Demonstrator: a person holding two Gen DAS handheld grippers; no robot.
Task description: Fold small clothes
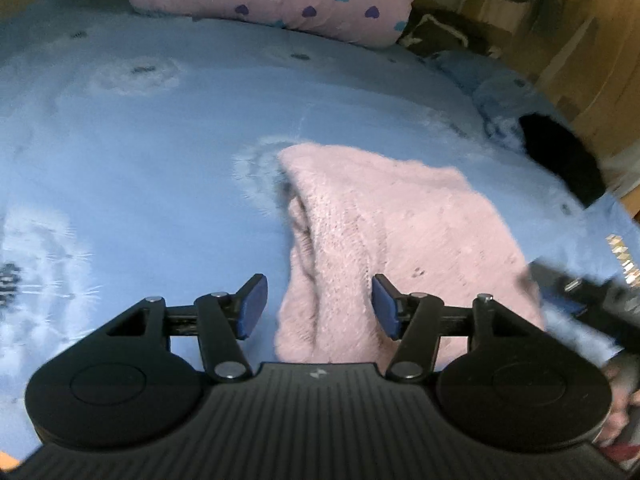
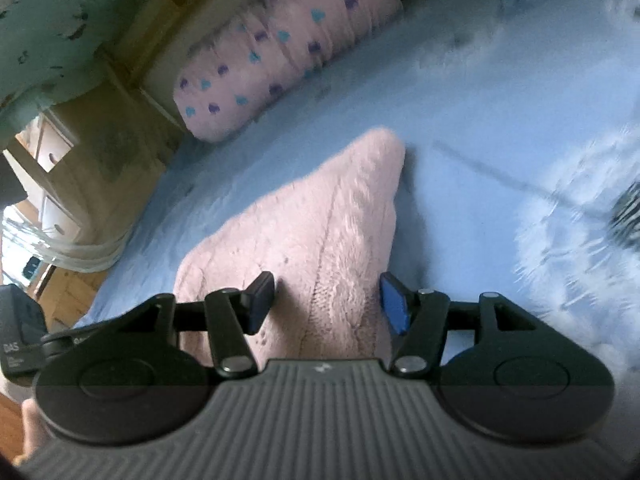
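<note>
- A pink knitted sweater (image 1: 384, 232) lies on a bed's blue sheet (image 1: 160, 152), already doubled over on itself, its near end running in under both tools.
- The left gripper (image 1: 319, 306) hovers over the sweater's near edge, jaws apart, blue pads (image 1: 253, 309) clear of the wool and nothing pinched between them.
- The right gripper (image 2: 327, 303) hangs over the same garment from the other side, jaws likewise apart and empty.
- A pink pillow (image 2: 280, 52) with heart prints rests at the head of the bed, well apart from the sweater.
- The fold looks partly done: one layer lies over another, but the bundle is uneven and loosely creased.
- Likely left: a further fold or squaring-up; whether other clothes wait cannot be told.
</note>
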